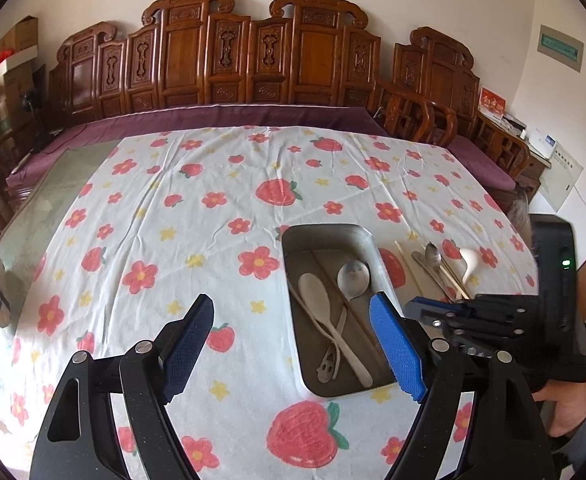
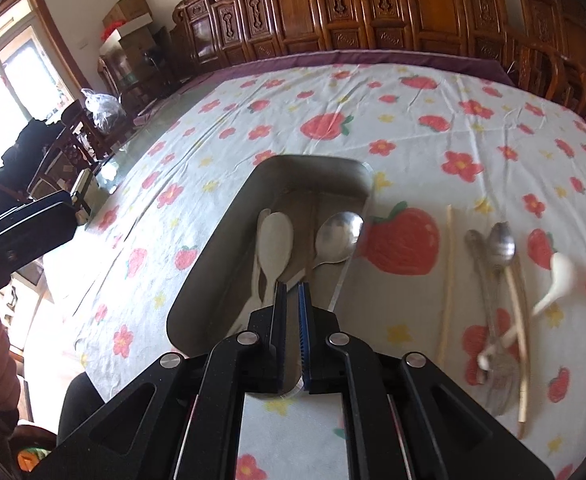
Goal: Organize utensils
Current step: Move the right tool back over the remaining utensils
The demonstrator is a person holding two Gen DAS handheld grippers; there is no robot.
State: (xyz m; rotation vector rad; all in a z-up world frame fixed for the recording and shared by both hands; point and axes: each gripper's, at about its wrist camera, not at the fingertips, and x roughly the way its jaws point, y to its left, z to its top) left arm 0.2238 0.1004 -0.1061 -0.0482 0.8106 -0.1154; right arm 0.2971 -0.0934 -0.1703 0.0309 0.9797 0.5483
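From your left wrist view, the green sign (image 1: 561, 48) and the red card (image 1: 492, 103) on the far wall carry writing too small to read. Your left gripper (image 1: 291, 342) stands wide open with nothing between its pads, just left of the metal tray (image 1: 293, 236) on the strawberry tablecloth (image 1: 173, 208). Inside the tray lie a pale wooden spoon (image 1: 317, 300), a metal spoon (image 1: 353, 276) and a chopstick (image 1: 357, 316). Right of the tray, loose utensils (image 1: 437, 264) and a white soup spoon (image 1: 471, 262) wait on the cloth. This view alone shows your right gripper (image 1: 445, 312) from outside, near the tray's right edge.

From your right wrist view, that gripper (image 2: 293, 292) is closed on nothing, over the tray's (image 2: 229, 216) near end, the wooden spoon (image 2: 275, 240) just ahead. Only here do you see the window (image 2: 9, 80) far left of the tray, and the single chopstick (image 2: 447, 280) lying apart on the right, beside the blurred utensil pile (image 2: 497, 280) and soup spoon (image 2: 555, 280).
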